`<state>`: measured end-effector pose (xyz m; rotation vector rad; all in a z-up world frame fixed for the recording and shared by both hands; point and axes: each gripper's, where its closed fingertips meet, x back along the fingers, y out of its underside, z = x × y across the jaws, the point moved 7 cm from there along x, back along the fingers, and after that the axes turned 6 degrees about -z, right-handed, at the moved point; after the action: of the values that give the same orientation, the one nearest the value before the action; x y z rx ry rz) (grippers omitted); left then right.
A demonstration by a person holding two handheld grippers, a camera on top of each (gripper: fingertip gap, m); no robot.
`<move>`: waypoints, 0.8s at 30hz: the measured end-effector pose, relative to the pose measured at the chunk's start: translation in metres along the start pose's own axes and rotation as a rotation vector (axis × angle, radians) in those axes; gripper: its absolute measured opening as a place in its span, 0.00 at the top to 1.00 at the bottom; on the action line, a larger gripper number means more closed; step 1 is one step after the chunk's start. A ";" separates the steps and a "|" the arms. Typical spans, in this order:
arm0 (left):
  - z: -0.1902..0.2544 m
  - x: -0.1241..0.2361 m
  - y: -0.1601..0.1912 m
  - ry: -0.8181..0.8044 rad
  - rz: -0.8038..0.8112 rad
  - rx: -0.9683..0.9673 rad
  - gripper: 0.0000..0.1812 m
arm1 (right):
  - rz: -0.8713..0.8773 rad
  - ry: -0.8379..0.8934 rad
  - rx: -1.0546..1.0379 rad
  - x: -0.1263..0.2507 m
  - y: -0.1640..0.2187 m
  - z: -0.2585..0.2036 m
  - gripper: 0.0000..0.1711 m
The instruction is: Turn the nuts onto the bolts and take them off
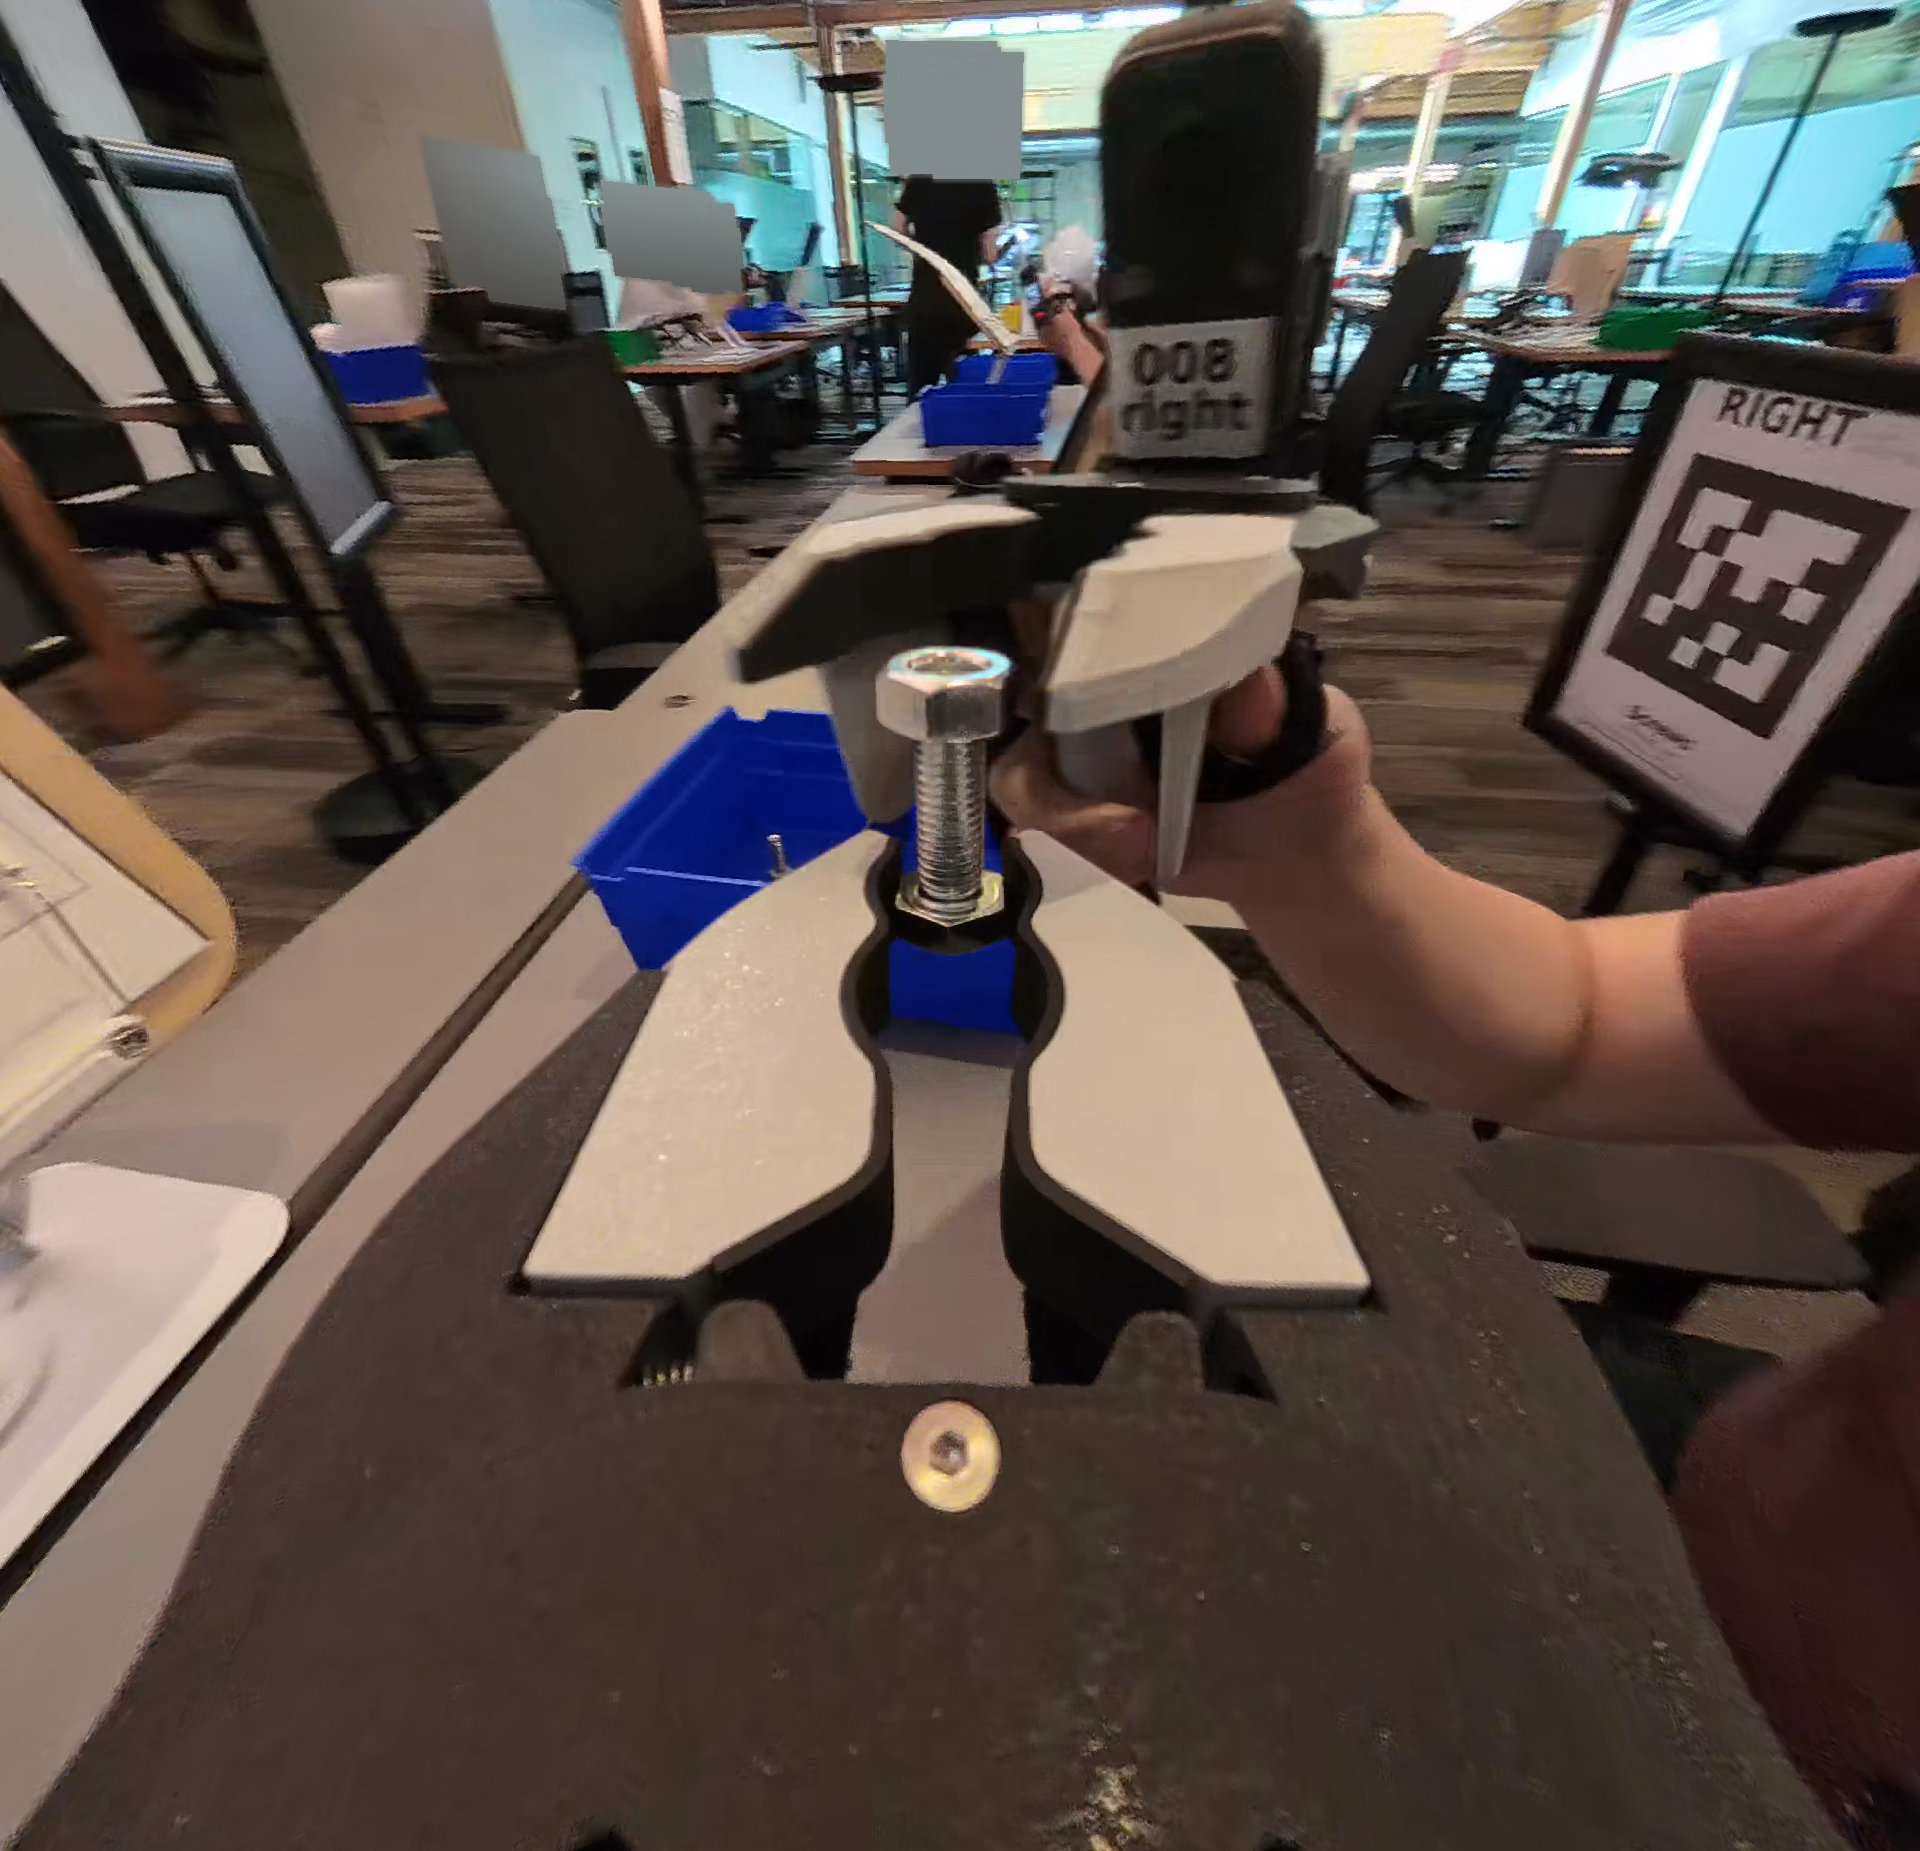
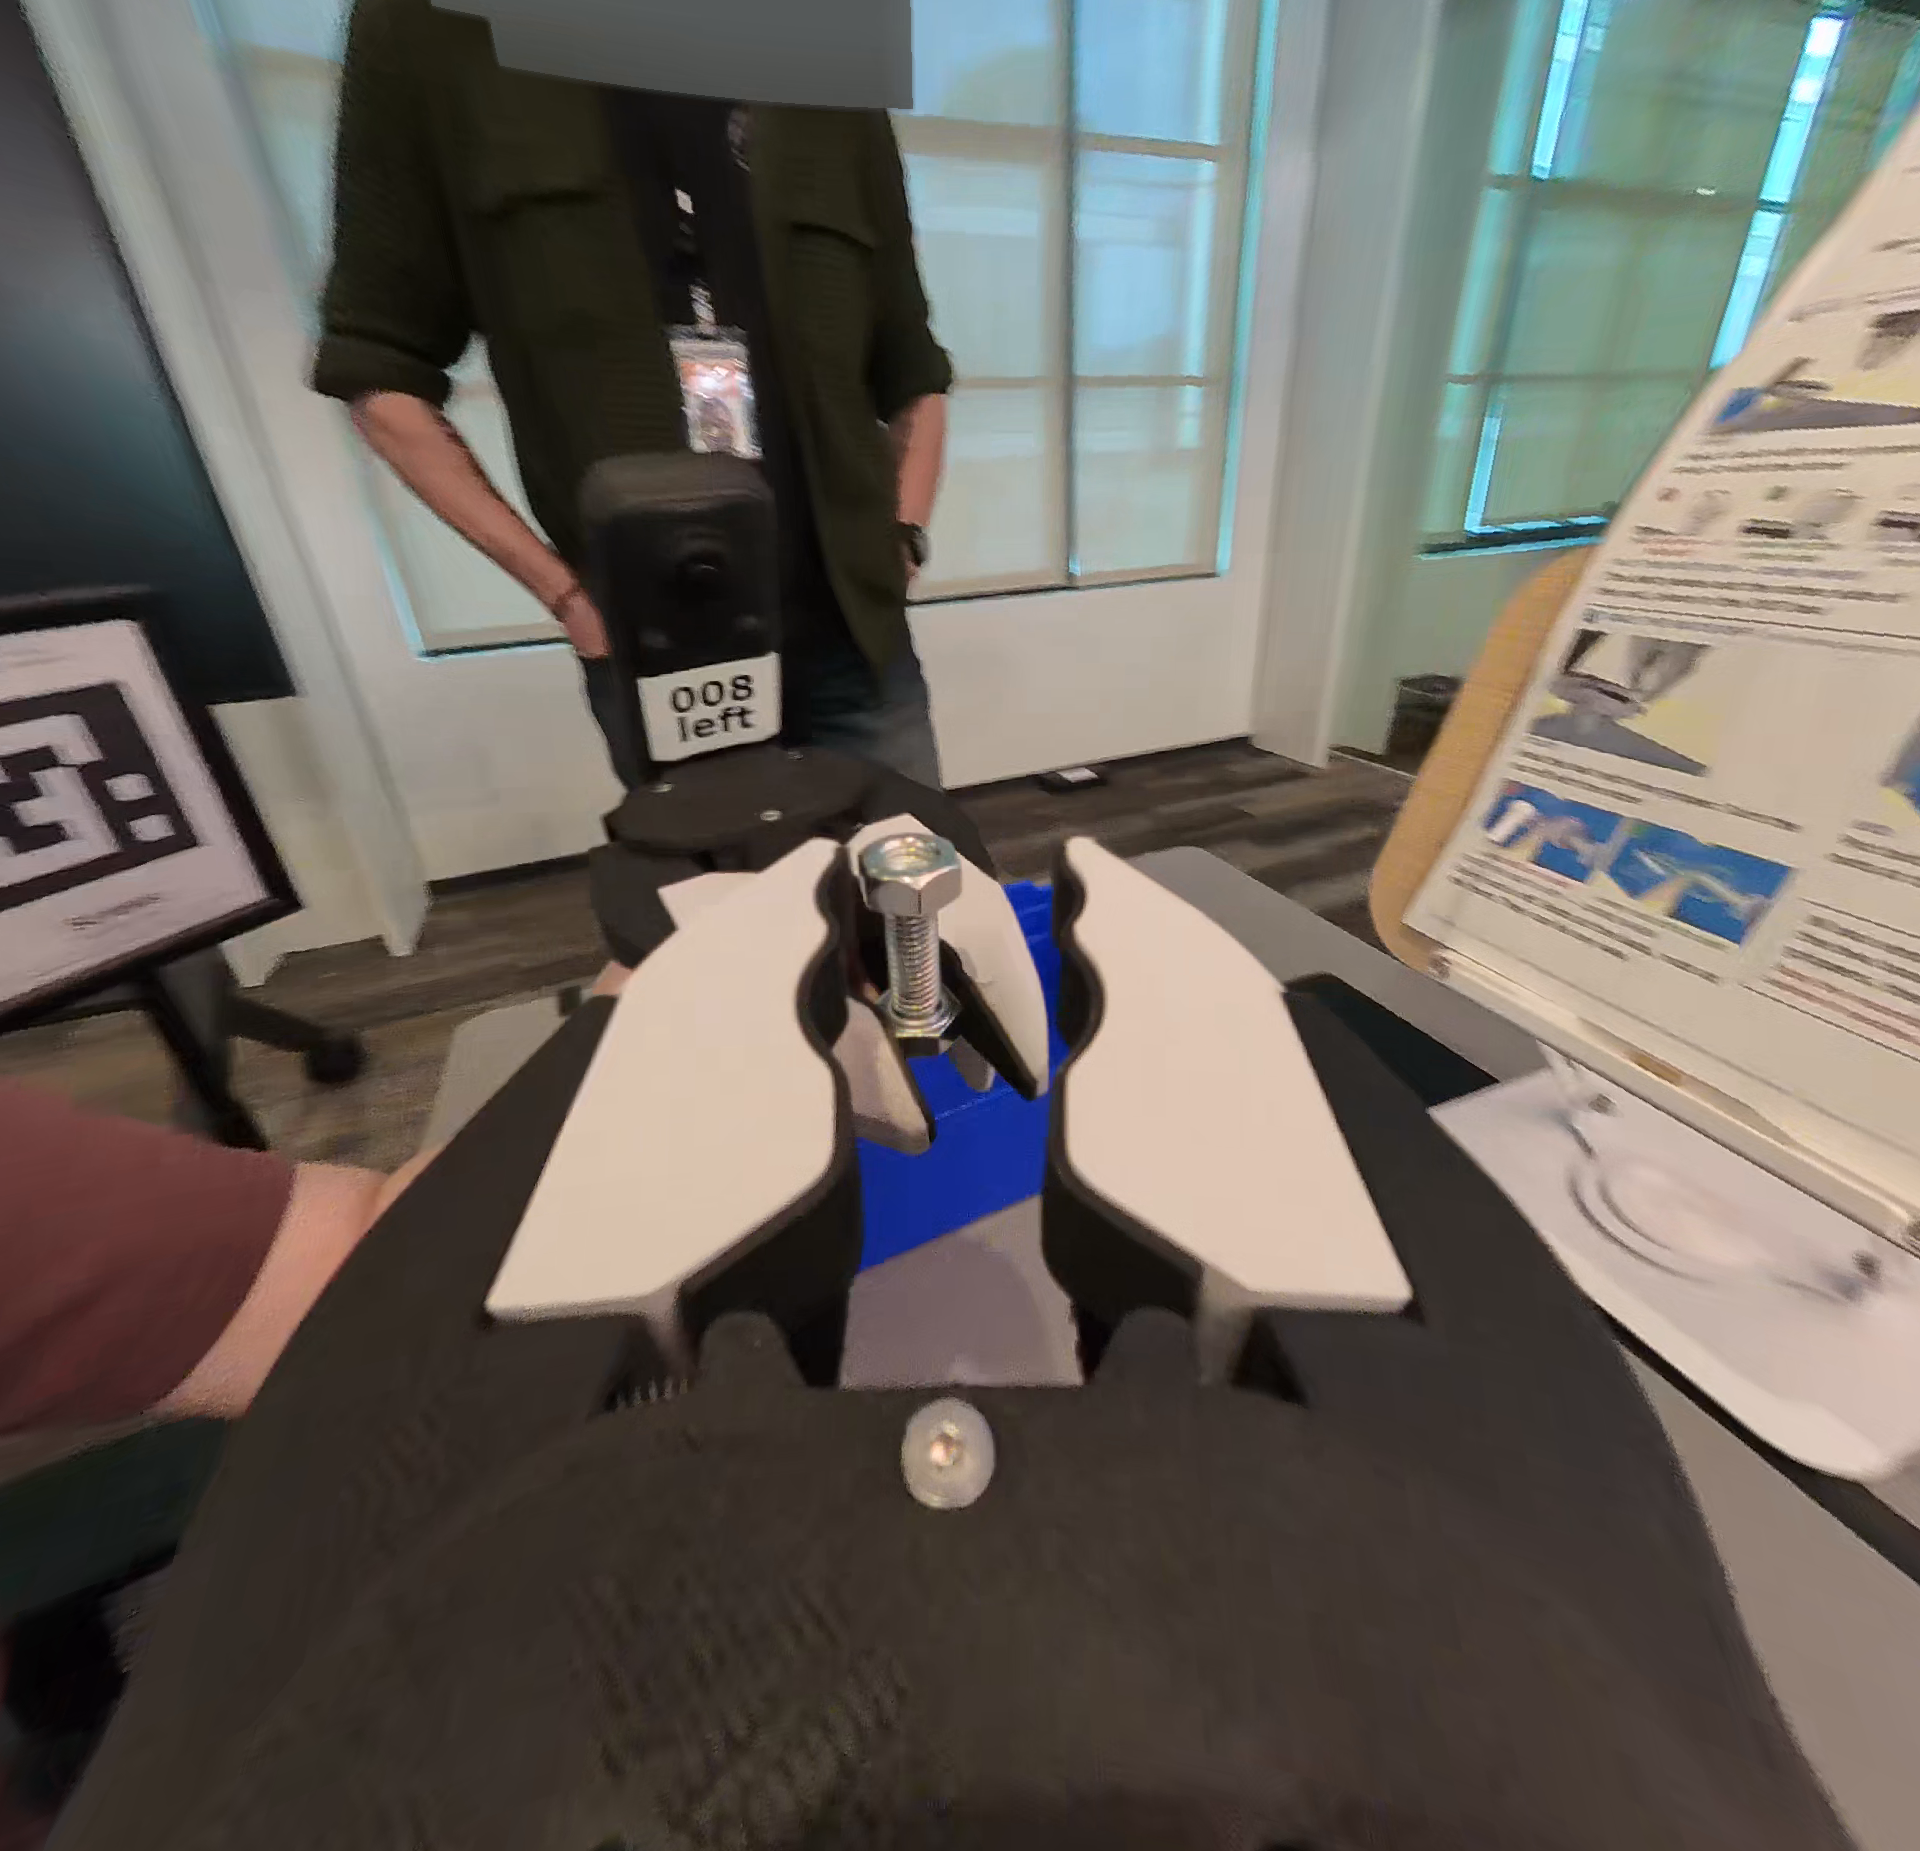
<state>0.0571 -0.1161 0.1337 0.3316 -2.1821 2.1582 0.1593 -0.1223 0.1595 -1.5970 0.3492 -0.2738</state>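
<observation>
A silver bolt (image 1: 945,814) stands upright with its hex head (image 1: 943,695) on top and a nut (image 1: 948,910) low on its thread. My left gripper (image 1: 951,856) is shut on the nut and holds the bolt above a blue bin (image 1: 717,845). My right gripper (image 2: 945,866) is open. Its fingers (image 2: 727,1053) stand on either side of the bolt head (image 2: 910,869), apart from it. In the right wrist view the left gripper (image 2: 925,1043) shows from the front, clamped on the nut (image 2: 916,1017). In the left wrist view the right gripper (image 1: 1039,596) hangs behind and above the head.
The blue bin (image 2: 956,1167) sits on a grey table (image 1: 468,918). A framed marker sign (image 1: 1745,617) stands to the right. An instruction board (image 2: 1662,762) and white sheet (image 2: 1714,1282) lie on the other side. A person (image 2: 623,295) stands beyond the table. Some 5 cm of space lies between my two pairs of fingers.
</observation>
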 end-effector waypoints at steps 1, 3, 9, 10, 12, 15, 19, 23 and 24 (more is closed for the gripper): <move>0.000 -0.001 0.000 -0.013 0.004 -0.001 0.90 | -0.012 0.033 0.001 -0.001 0.000 -0.002 0.81; -0.001 -0.001 0.000 -0.028 0.002 0.001 0.90 | -0.025 0.022 -0.005 -0.004 -0.002 -0.006 0.89; 0.006 0.001 0.002 0.117 -0.010 0.013 0.90 | -0.074 -0.220 -0.037 -0.005 -0.002 -0.010 0.89; 0.011 0.002 0.002 0.203 -0.012 0.027 0.90 | -0.072 -0.315 -0.036 -0.004 -0.002 -0.012 0.89; 0.019 0.003 0.002 0.350 -0.005 0.041 0.90 | -0.053 -0.520 -0.033 -0.002 0.000 -0.014 0.89; 0.031 0.002 0.004 0.510 -0.005 0.044 0.90 | 0.000 -0.771 -0.009 -0.001 0.004 -0.016 0.89; 0.036 -0.004 0.006 0.597 -0.006 0.068 0.90 | 0.039 -0.936 -0.012 -0.004 0.009 -0.012 0.89; 0.032 -0.004 0.007 0.589 0.005 0.084 0.90 | 0.032 -0.958 -0.040 -0.010 0.009 -0.006 0.89; 0.030 -0.004 0.007 0.552 0.009 0.073 0.90 | 0.028 -0.939 -0.049 -0.011 0.008 -0.004 0.89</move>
<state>0.0631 -0.1455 0.1258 -0.2471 -1.7976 2.0193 0.1476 -0.1222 0.1520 -1.5897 -0.3511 0.5108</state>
